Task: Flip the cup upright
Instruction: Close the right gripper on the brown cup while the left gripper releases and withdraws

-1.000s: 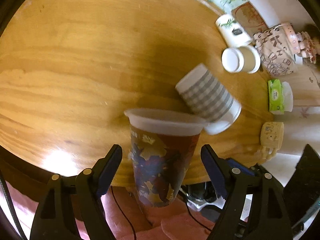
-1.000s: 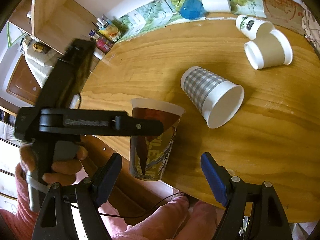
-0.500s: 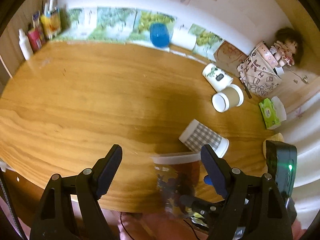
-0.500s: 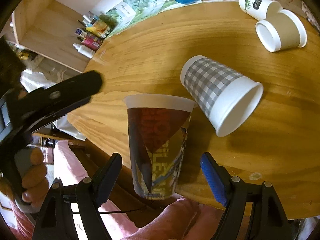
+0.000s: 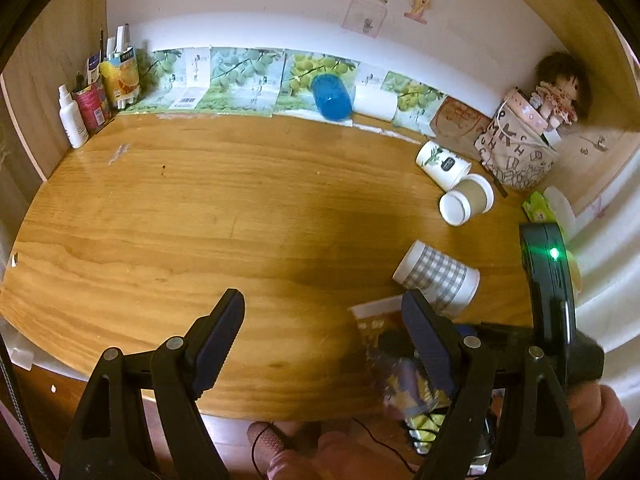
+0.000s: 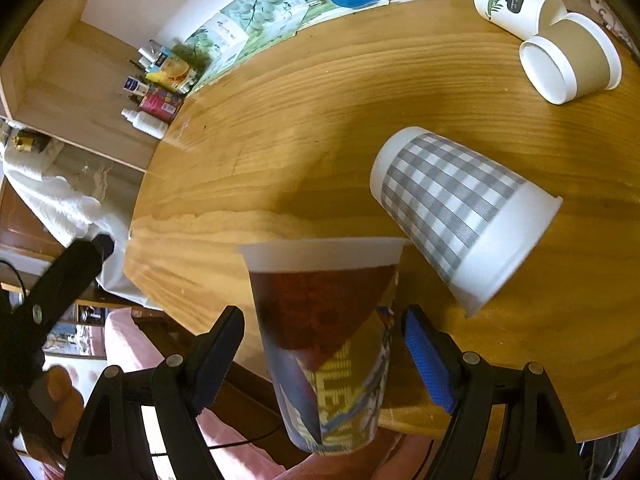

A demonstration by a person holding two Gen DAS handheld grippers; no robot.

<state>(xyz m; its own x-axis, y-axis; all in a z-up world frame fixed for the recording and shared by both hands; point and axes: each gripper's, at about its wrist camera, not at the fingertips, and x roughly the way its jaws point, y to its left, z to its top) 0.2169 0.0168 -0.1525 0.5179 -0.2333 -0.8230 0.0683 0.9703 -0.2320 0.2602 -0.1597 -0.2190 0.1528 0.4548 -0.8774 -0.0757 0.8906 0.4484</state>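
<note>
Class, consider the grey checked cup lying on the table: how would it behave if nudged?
The checked cup lies on its side, so it would probably roll in a curve, being tapered. It looks like thin paper: likely light, easily crushed.

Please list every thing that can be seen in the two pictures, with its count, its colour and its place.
patterned cup: 1, dark red, yellow, blue; between the right gripper's fingers, at the near table edge
checked cup: 1, grey and white; on its side, beside the patterned cup
white leaf-print cup: 1; on its side, far right
tan cup: 1; on its side, against the leaf-print cup
blue cup: 1; by the wall
doll: 1; right corner
table: 1, wood
left gripper: black, open, empty
right gripper: black and blue, open
</note>
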